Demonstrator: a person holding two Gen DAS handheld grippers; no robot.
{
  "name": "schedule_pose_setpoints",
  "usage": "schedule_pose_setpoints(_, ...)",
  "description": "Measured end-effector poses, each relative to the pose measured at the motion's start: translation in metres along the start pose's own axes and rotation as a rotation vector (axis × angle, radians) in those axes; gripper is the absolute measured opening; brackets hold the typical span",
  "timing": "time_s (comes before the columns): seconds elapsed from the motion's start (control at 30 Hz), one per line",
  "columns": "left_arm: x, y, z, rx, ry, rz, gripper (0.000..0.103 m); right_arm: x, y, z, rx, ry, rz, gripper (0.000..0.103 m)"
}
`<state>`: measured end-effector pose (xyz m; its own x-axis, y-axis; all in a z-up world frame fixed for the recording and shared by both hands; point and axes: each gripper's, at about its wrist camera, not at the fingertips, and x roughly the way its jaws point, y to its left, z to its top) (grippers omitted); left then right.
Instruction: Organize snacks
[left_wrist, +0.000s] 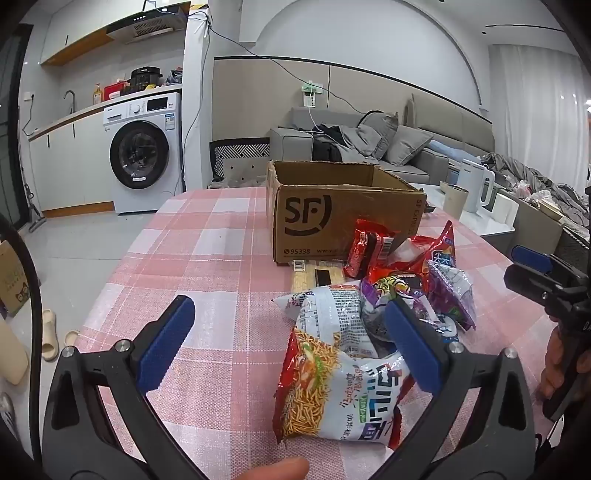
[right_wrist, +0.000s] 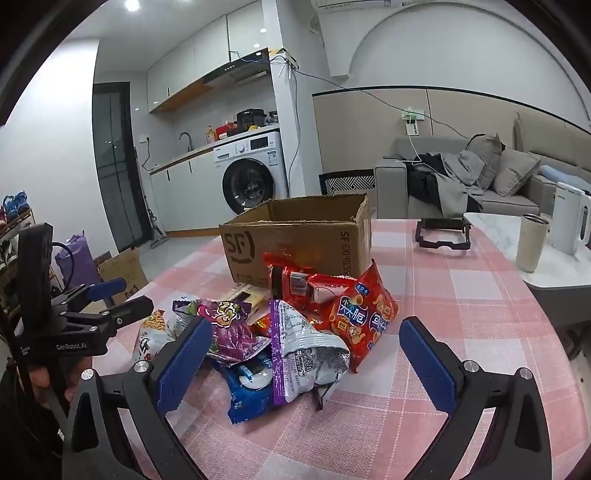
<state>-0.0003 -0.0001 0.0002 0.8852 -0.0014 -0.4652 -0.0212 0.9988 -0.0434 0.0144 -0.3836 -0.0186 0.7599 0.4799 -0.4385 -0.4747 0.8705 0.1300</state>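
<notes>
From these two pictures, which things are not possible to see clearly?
- Inside of the brown cardboard SF box: both views look from low down, so its own walls hide the contents.
- Flat yellow packet: left wrist view, mostly covered by the snack pile and the box.
- Blue snack packet: right wrist view, under the silver-purple bag.
- Left claw and right claw: both open, holding nothing.
</notes>
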Motion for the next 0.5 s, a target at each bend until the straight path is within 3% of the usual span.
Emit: schedule_pose_setpoints(0.5, 0.0035, -0.0026, 0.0008, -0.017, 0.016, -0.006, 0.103, -0.0018, 0.004, 0.0, -0.02, -0.006, -0.013, 0.103)
